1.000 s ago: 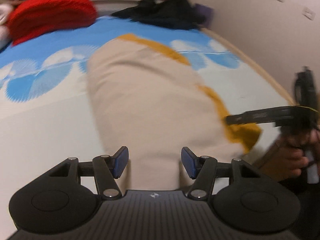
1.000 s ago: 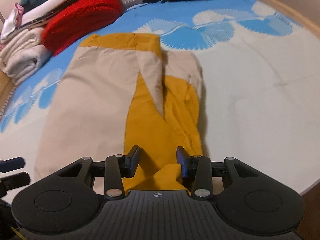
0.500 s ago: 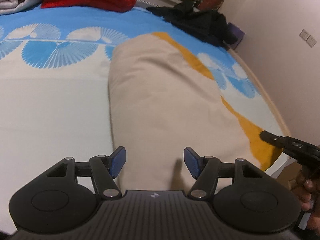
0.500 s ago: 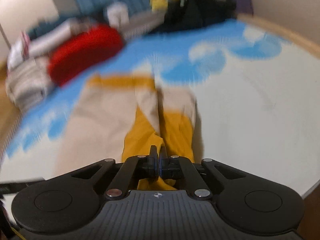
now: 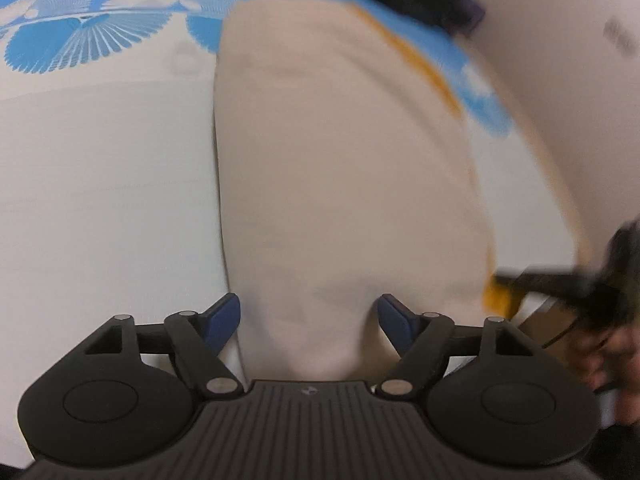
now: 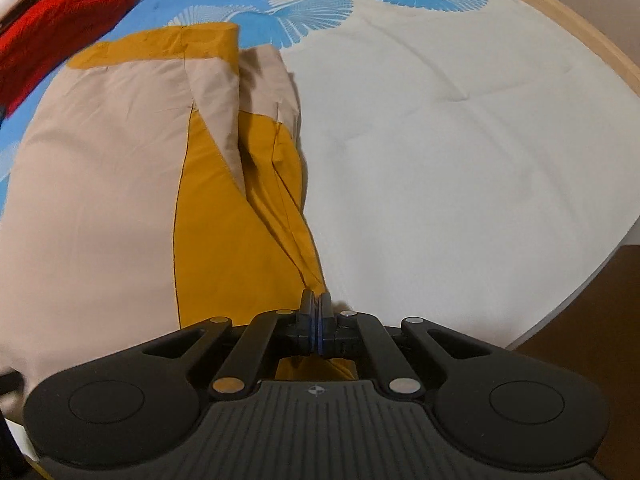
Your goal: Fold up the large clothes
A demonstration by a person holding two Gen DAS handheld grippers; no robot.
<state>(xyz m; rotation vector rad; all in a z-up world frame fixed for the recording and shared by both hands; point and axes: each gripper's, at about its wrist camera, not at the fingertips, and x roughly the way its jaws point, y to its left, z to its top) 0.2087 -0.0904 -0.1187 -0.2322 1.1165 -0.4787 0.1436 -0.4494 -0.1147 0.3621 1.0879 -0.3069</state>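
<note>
Garment: beige and mustard-yellow cloth garment (image 6: 120, 184), partly folded, lying flat on the bed; its near hem reaches the bed's near edge in both views.
Garment panels: in the right wrist view, a broad beige panel on the left and a mustard strip with creases running down the middle towards the camera; a mustard band crosses the far end.
Garment, left wrist view: the same garment (image 5: 340, 168) shows mostly as a long beige surface with a thin mustard edge along its right side; this frame is motion-blurred.
Right gripper: right gripper (image 6: 316, 320) has its blue pads pressed together, pinching the near mustard corner of the garment; a bit of mustard cloth shows below the pads.
Right gripper, left wrist view: it appears as a dark blurred shape (image 5: 560, 284) at the garment's near right mustard corner; the person's hand behind it is blurred.
Left gripper: left gripper (image 5: 308, 316) spread wide, blue pads apart, straddling the beige near end of the garment; contact with the cloth cannot be told.
Bedding: white bedsheet with a blue fan-shaped print (image 6: 460, 140) under and around the garment; the blue print lies at the far end.
Bed edge: light wooden bed rim (image 6: 560, 12) curves along the right side.
Surroundings: red knitted fabric pile (image 6: 52, 20) at far left, apart from the garment; dark clothes at the far end, blurred.
</note>
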